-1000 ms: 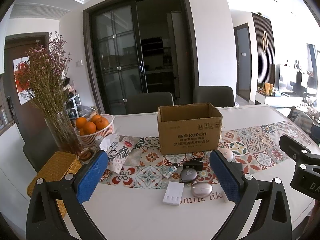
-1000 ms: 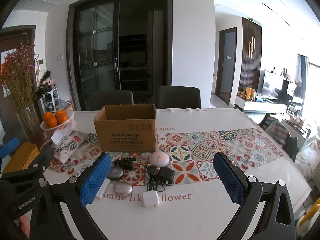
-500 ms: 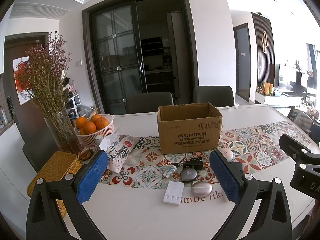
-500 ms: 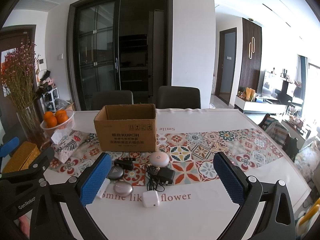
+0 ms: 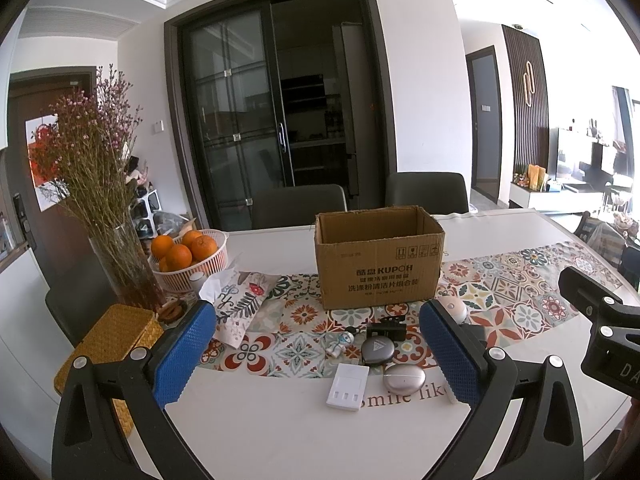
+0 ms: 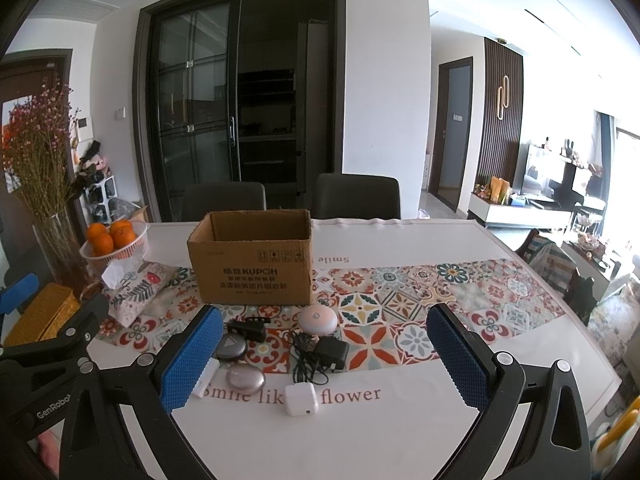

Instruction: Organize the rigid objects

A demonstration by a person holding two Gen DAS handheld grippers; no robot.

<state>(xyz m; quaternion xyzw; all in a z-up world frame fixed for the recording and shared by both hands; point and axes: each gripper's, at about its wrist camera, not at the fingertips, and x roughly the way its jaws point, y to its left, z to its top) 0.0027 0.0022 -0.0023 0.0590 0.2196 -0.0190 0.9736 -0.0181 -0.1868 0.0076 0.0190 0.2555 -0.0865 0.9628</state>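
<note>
An open cardboard box point(image 5: 378, 258) point(image 6: 254, 264) stands on the patterned runner. In front of it lie small items: a white flat charger point(image 5: 347, 386), a silver oval case point(image 5: 403, 378) point(image 6: 245, 380), a grey round device point(image 5: 377, 351) point(image 6: 231, 347), a black clip point(image 5: 386, 330) point(image 6: 246, 327), a small astronaut figure point(image 5: 339, 343), a pinkish round lamp point(image 6: 318, 320), a black adapter with cable point(image 6: 320, 354) and a white cube charger point(image 6: 301, 399). My left gripper point(image 5: 320, 360) and right gripper point(image 6: 324, 362) hover open above the table's near side, holding nothing.
At the left stand a vase of dried flowers point(image 5: 116, 248), a basket of oranges point(image 5: 188, 256), a fabric tissue pouch point(image 5: 240, 304) and a woven yellow box point(image 5: 108, 344). Two dark chairs point(image 6: 356, 196) sit behind the table. The right gripper's body point(image 5: 600, 320) shows at the right edge.
</note>
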